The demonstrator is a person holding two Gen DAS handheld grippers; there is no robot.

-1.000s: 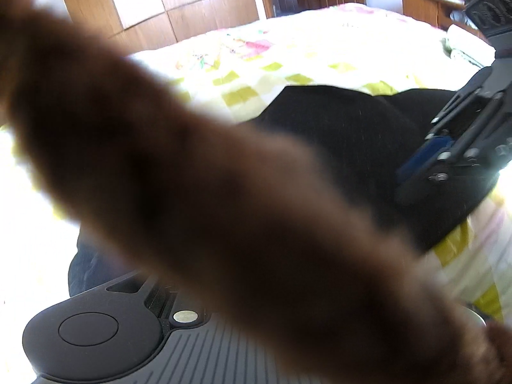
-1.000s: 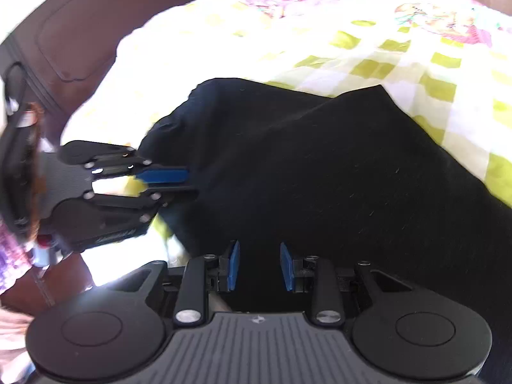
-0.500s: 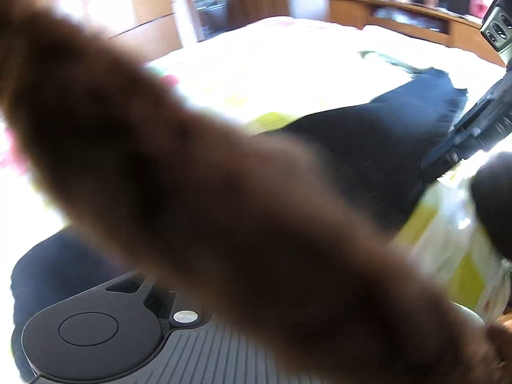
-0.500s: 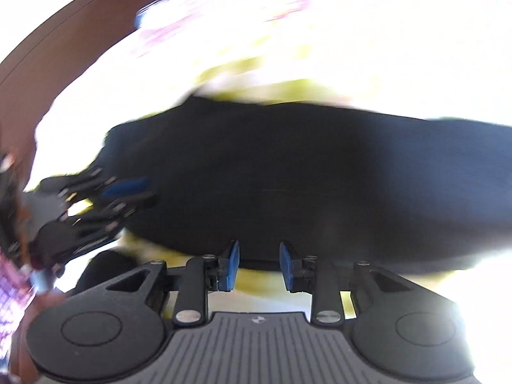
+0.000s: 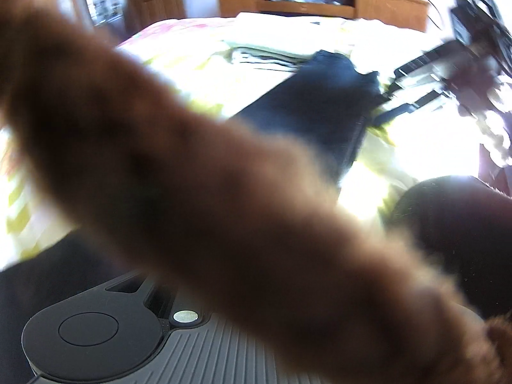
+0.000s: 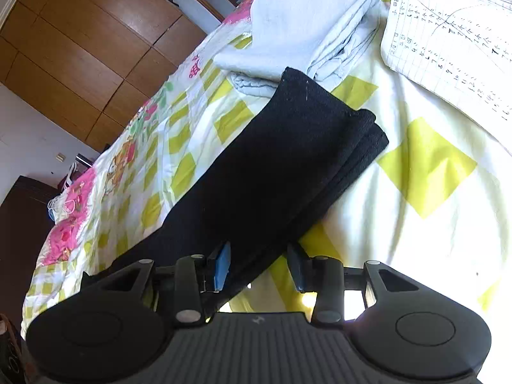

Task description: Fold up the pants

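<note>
1. As seen from the right wrist, nearest the lens: right gripper (image 6: 260, 268), jaws released and just widened, blue pads (image 6: 222, 267) standing apart.
2. Between those pads: near edge of the black pants (image 6: 272, 166). Left-hand pad against the fabric, right-hand pad clear of it with bedspread showing in the gap. No clamping.
3. Pants folded lengthwise into a long narrow band, lying flat on the checked yellow-and-white bedspread (image 6: 428, 163). Running from the gripper diagonally up and to the right, layered far end squared off.
4. Just beyond that far end: folded pale blue cloth (image 6: 307, 22), touching or nearly touching the pants corner.
5. Right of the cloth: ruled paper sheet (image 6: 448, 48) with handwritten figures, lying on the bedspread, apart from the pants.
6. Farthest, upper left: wooden wardrobe doors (image 6: 80, 48) beyond the bed edge.
7. As seen from the left wrist: left gripper (image 5: 96, 329), housing only. Fingers fully masked by a blurred brown fuzzy sleeve (image 5: 192, 176) crossing the lens. Jaw state: cannot tell.
8. Past the sleeve: same dark pants stretched across the bed, with the right gripper blurred at their right-hand edge.
9. Background: wooden shelf unit (image 5: 320, 0) against the far wall.
</note>
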